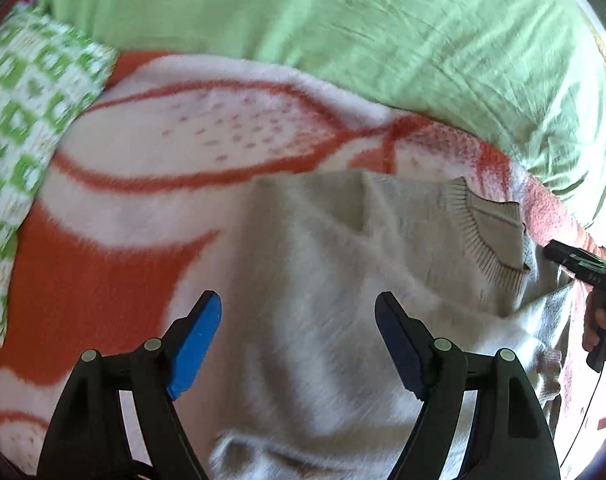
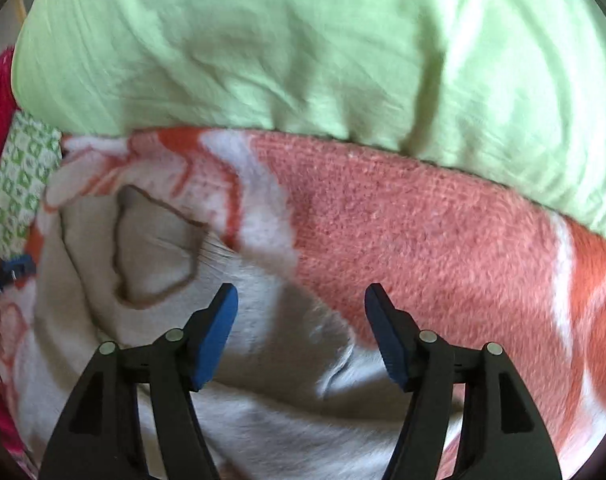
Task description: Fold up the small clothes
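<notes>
A patterned cloth [image 1: 27, 128] is lying at the left edge of the blanket [image 1: 151, 152]. The sweater [image 1: 343, 264] is being spread flat on the blanket, below the green pillow [image 1: 303, 20], with its collar [image 1: 491, 236] toward the pillow. The left gripper [image 1: 299, 344] is being held over the sweater body with its jaws apart, gripping nothing. The right gripper [image 2: 301, 332] is being held over the right sleeve part, also apart and empty. It seems the first fold is being prepared; next, an edge is to be pinched and carried across.
</notes>
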The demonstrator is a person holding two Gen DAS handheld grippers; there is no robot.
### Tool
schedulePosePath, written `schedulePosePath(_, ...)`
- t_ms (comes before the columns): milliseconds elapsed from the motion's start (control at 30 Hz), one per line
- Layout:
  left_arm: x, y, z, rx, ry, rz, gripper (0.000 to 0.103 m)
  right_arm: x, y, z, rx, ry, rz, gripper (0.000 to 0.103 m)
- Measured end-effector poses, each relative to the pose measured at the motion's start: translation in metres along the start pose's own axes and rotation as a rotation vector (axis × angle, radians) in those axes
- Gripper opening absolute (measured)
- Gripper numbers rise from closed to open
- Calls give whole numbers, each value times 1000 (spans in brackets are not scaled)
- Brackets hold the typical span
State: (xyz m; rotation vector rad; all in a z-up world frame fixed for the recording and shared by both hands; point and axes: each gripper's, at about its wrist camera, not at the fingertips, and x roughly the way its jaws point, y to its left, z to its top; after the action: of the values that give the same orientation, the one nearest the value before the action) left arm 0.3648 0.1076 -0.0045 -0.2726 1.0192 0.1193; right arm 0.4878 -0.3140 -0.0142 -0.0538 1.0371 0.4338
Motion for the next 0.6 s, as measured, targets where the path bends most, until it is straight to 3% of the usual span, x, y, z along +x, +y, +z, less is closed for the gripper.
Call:
schedulePosePath(67, 13, -16, 7, 46, 9, -9, 80, 16, 10, 2, -60, 42, 25, 67)
schedulePosePath(133, 31, -29, 5, 94, 43, 22, 82, 34, 25, -2, -145, 78, -39, 63)
schedulePosePath(167, 39, -34, 2, 117, 60, 76, 82, 36, 28, -2, -158, 75, -50, 40)
schedulePosePath(200, 46, -39, 1, 138, 72, 115, 82, 33, 25, -1, -131, 71, -43, 6)
schedulePosePath(333, 44, -44, 2, 135, 56, 127, 83, -8, 0, 6, 9, -62, -73, 5)
schedulePosePath(400, 48, -44, 2, 124, 64, 142, 85, 3, -15, 2, 92, -16, -61, 5)
schedulePosePath(467, 48, -46, 2, 117, 61, 149, 85, 25, -9, -4, 74, 62, -78, 6)
schedulePosePath(533, 40, -44, 2, 103, 62, 133, 85, 16, 0, 0, 82, 13, -98, 13)
schedulePosePath(600, 28, -40, -3, 89, 59, 109, 85, -2, 7, 1, 140, -21, -109, 38)
